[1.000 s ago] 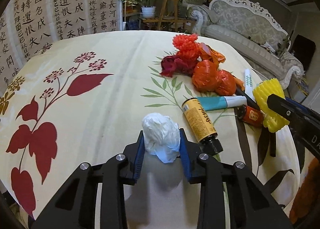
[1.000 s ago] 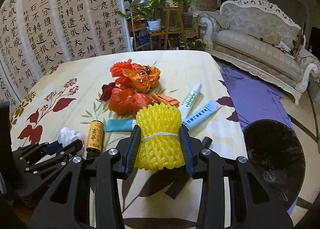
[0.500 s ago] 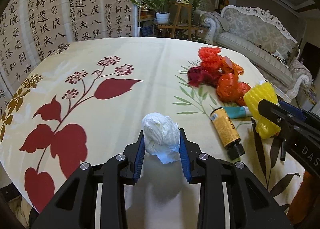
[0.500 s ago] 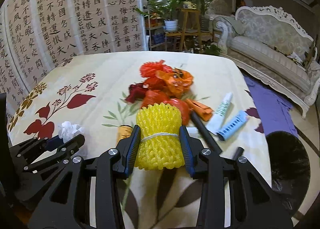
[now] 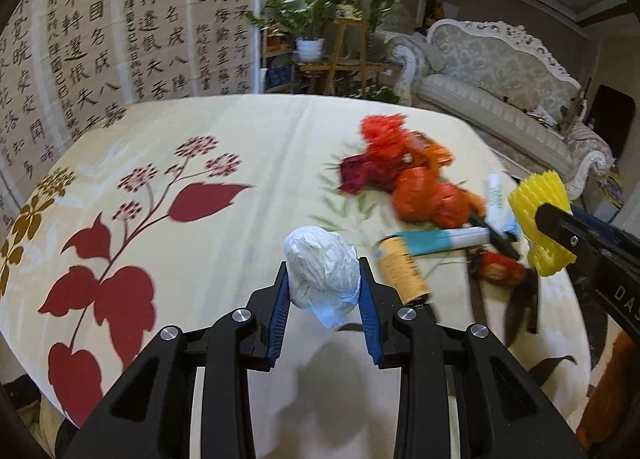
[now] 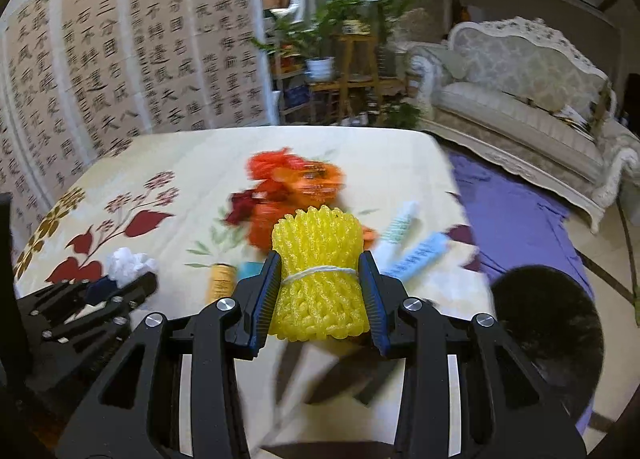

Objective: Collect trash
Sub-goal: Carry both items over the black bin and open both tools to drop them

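Jaws w/ crumpled tissue [image 5: 322,273], ribbed foam net [image 6: 319,279]

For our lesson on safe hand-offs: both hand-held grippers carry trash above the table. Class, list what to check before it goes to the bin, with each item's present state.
1. Left hand-held gripper clamps the white paper wad: ok.
2. Right hand-held gripper clamps the yellow foam net: ok.
3. Both loads clear of the table: ok.
4. Black bin open, beside the table on the right: ok.
5. Room left in the bin: cannot tell, the inside is dark.
6. Table cleared: not ok, the orange bags, bottle and tubes remain.
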Demonstrator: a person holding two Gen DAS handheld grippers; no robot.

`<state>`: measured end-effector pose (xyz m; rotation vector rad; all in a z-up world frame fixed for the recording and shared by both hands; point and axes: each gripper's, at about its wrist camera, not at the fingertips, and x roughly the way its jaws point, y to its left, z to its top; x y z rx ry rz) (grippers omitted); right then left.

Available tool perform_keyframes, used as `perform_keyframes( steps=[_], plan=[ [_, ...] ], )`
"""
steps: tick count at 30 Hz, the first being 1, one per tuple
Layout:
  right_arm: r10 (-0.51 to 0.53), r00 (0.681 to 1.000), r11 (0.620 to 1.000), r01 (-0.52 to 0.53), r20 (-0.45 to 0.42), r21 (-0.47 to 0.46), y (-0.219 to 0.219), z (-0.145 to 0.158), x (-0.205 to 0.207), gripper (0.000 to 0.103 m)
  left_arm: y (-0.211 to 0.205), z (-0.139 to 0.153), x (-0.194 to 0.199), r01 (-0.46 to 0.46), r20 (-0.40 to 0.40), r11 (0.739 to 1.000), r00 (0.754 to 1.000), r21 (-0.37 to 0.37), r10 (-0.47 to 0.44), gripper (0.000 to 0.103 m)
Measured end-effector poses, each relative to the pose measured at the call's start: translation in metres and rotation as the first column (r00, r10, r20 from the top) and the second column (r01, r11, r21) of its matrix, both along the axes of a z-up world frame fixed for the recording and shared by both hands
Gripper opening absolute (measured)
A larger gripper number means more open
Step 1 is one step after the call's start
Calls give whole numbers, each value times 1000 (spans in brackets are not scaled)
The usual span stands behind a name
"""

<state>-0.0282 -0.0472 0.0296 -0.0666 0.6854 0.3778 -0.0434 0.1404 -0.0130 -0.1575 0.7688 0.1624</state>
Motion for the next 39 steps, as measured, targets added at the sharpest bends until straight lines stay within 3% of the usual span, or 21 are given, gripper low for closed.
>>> perform_keyframes(
  steps=[9, 20, 29, 36, 38, 39],
  plan=[
    [-209, 978, 977, 210, 26, -36, -80, 0, -9, 39, -52, 17, 10, 129, 55, 992, 990, -10, -128, 33],
    [-407, 913, 912, 407, 15, -45, -159, -16, -10, 39, -138, 23, 27, 330, 83, 944, 941, -6, -329, 33],
    [-478, 878, 878, 477, -12, -36, -196, -32, -3, 39, -205, 21, 42, 452, 91, 892, 887, 17, -452, 33],
    [-504, 863, 863, 504, -21, -22, -219, -41, 9, 39, -239, 13, 60, 492, 87, 870, 865, 44, -494, 33],
    [-518, 855, 856, 517, -25, -11, -226, -43, 13, 41, -246, 10, 67, 498, 82, 866, 862, 46, -500, 37],
    [-521, 853, 854, 521, -31, -8, -230, -45, 16, 41, -249, 8, 70, 498, 82, 866, 862, 47, -500, 44]
  ],
)
